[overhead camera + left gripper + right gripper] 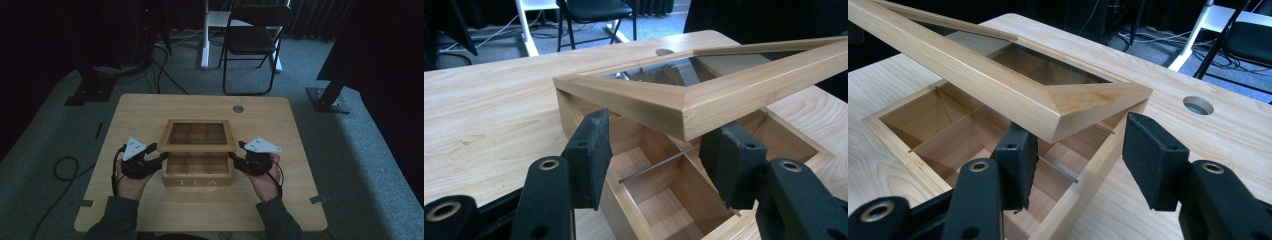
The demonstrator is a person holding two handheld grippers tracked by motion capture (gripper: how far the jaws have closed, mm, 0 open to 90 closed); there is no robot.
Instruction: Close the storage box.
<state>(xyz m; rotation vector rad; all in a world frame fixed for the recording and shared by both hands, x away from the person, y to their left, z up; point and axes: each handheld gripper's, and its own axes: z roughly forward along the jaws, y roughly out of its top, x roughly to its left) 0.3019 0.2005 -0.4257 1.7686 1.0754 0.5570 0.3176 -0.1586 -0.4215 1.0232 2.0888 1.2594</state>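
We seem to be in a dim lab or studio, grey carpet (370, 165), folding chair (252, 40), floor cables (165, 70), stand bases (327, 100).

I sit at a pale rectangular wooden table (150, 107) with a round grommet hole (238, 108) near its far edge. The table stands on grey-green carpet (360, 150) in a dim room. Beyond the table stands a black folding chair (252, 42), and just left of the chair a white post on a flat base (206, 35). Black cables (160, 75) run over the carpet left of that post. Dark stand feet (90, 92) rest off the table's far corners.
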